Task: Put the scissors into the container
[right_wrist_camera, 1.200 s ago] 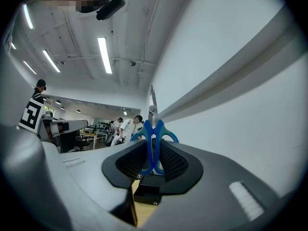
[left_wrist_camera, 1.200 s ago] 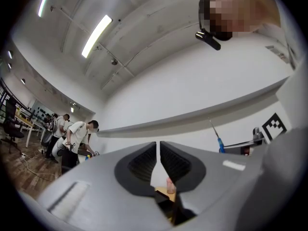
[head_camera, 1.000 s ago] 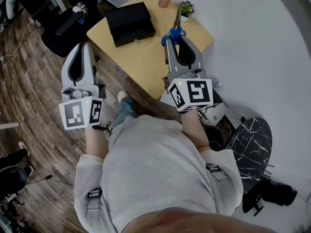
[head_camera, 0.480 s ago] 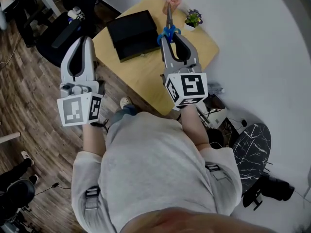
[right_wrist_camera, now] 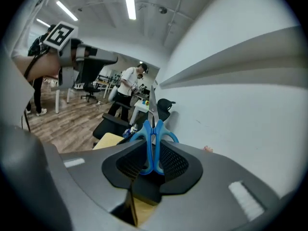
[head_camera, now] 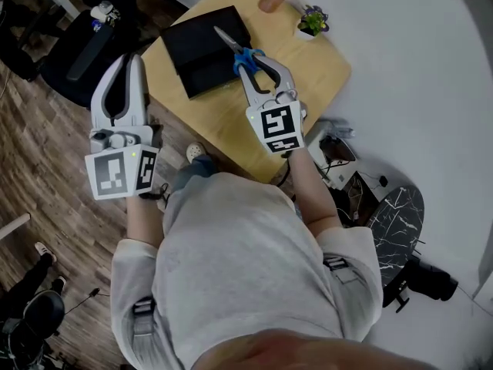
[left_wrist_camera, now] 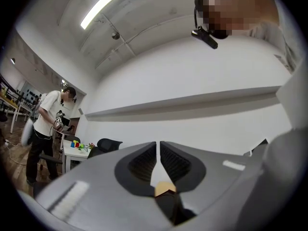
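Pinching the blue handles of the scissors (head_camera: 236, 48) between its jaws, the right gripper (head_camera: 256, 65) holds the blades out ahead, over the black container (head_camera: 192, 62) on the wooden table (head_camera: 312, 64). Off to its left, past the table's edge, the left gripper (head_camera: 129, 62) hangs with jaws pressed together, holding nothing.

The lower parts of the scissors' (right_wrist_camera: 154, 129) blue handle loops are concealed between the jaws of the right claw (right_wrist_camera: 153, 148). Whether the container (head_camera: 202, 48) is lidded or open cannot be determined. The bench's (head_camera: 308, 60) near edge is covered by that claw's body.
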A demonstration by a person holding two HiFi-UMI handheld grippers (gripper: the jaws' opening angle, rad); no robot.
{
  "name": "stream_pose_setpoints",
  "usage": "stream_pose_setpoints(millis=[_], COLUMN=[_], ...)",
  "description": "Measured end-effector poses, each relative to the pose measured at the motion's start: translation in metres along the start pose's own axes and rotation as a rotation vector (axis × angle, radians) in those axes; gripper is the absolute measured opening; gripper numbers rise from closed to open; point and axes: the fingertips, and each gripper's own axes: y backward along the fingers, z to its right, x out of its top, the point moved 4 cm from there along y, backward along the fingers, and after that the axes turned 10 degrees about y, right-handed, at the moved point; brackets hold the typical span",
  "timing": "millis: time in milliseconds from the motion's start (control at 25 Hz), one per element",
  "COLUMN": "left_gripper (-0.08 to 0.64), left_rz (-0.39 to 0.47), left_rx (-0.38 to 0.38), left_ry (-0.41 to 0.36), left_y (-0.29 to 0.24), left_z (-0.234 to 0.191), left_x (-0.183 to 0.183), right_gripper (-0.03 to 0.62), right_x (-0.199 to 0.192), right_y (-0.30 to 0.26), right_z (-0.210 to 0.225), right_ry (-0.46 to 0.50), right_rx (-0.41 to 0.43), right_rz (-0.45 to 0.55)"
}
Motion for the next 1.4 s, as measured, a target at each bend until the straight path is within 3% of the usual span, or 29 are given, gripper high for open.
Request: stream_pose_setpoints(millis=[360,960,1400], left_gripper=[0.081,0.081,0.081], left_rz=[-0.046,-0.087,-0.1], left_rx=[0.026,0.081,0.117], left_ry=[0.023,0.048,0.052], left_y=[-0.011,-0.016,-0.015], left_z=[-0.029,-0.069,-0.086], left_x=[-0.017,-0.032,-0.038], right_gripper=[0.084,0.084,0.084], right_x=[-0.049,-0.114,-0.147], right_y=[-0.05,-0.1,-0.128], right_z=[-0.026,-0.052,-0.062], right_ry=[0.305,0.614,0.756], right_rx=[0.169,0.46,0.585], right_rz=[-0.135,-0.313,-0.424])
